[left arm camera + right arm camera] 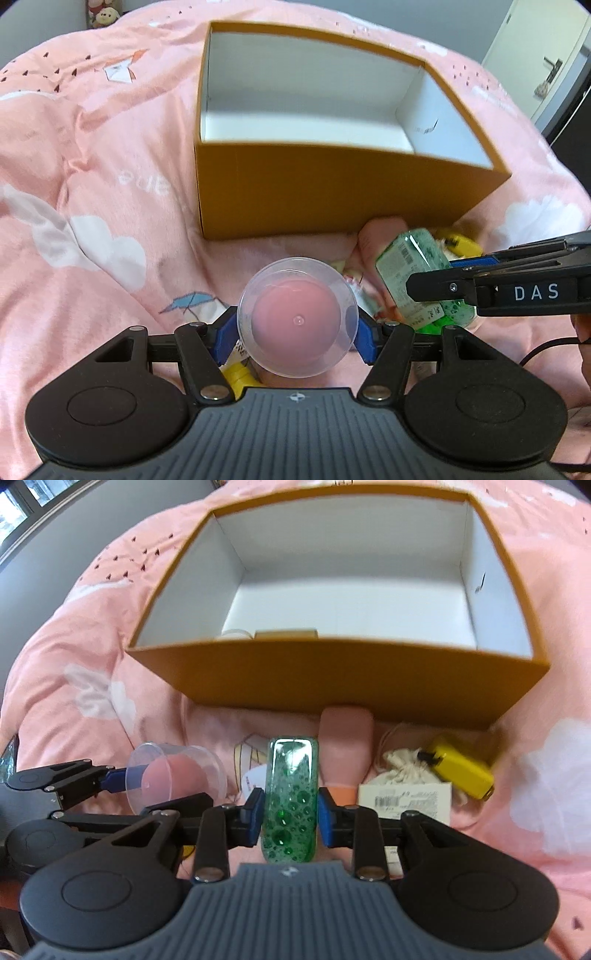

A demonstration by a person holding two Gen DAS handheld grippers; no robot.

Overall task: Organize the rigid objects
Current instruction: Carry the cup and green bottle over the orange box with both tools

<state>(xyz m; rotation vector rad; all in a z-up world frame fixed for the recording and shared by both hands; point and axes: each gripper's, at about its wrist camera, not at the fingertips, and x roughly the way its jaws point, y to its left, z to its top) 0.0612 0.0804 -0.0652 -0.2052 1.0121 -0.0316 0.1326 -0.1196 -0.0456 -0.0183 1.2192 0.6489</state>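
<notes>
A bed (pixel 92 155) covered by a pink quilt printed with white clouds fills both views; a grey wall and a door (pixel 535 62) are seen at 2 o'clock in the left view. An orange box (pixel 332 679) with a white lining stands at 12 o'clock. The left claw (pixel 297 332) is clenched on a clear plastic cup (pixel 297 317) — the right claw (pixel 288 816) grips a green bottle (pixel 290 801), just short of the box.
</notes>
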